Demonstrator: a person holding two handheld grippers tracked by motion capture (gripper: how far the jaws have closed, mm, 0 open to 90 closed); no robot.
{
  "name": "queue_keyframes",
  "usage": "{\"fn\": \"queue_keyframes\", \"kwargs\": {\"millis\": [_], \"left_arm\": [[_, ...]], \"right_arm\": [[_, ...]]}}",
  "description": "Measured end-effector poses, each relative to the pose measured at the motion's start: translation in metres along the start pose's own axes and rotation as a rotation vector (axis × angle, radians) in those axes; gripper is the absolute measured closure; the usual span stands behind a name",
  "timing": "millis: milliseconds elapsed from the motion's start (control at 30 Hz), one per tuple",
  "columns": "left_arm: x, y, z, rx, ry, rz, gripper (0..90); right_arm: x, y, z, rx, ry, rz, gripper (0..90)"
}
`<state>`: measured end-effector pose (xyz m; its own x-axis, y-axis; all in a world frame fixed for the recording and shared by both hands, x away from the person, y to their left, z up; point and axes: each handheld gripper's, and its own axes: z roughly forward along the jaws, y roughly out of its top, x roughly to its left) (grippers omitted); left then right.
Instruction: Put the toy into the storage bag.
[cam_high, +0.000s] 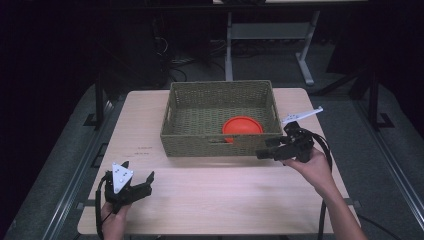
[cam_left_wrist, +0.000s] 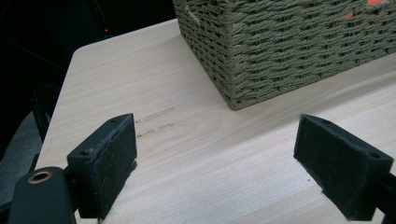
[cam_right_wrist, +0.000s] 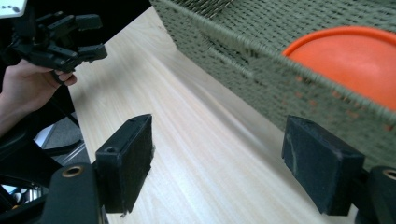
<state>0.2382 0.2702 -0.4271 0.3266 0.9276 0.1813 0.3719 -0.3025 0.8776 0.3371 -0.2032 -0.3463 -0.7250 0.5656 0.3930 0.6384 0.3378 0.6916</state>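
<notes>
A green woven basket (cam_high: 175, 127) stands at the back middle of the table, and an orange bowl (cam_high: 242, 126) lies upside down inside it near the front right. My right gripper (cam_high: 262, 152) hovers open just outside the basket's front right corner, with nothing between its jaws. In the right gripper view the basket wall (cam_right_wrist: 261, 56) and the orange bowl (cam_right_wrist: 355, 56) rise beyond the right gripper (cam_right_wrist: 219, 163). My left gripper (cam_high: 137, 176) stands open near the table's front left corner, holding nothing. The left gripper (cam_left_wrist: 215, 163) looks toward the basket's corner (cam_left_wrist: 233, 79).
The light wooden table (cam_high: 215, 195) has bare room in front of the basket and to its left. Small marks (cam_left_wrist: 156, 122) sit on the tabletop left of the basket. Dark floor, table legs (cam_high: 229, 47) and cables lie beyond the far edge.
</notes>
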Motion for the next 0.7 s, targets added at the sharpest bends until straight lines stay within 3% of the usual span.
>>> {"fn": "queue_keyframes", "kwargs": {"millis": [500, 700], "left_arm": [[-0.001, 0.0, 0.001, -0.004, -0.003, -0.002, 12.7], [-0.001, 0.0, 0.002, -0.005, -0.006, 0.005, 12.7]], "right_arm": [[0.002, -0.042, 0.004, 0.017, 0.004, 0.003, 24.1], [-0.001, -0.061, 0.009, -0.008, 0.031, 0.02, 24.1]]}}
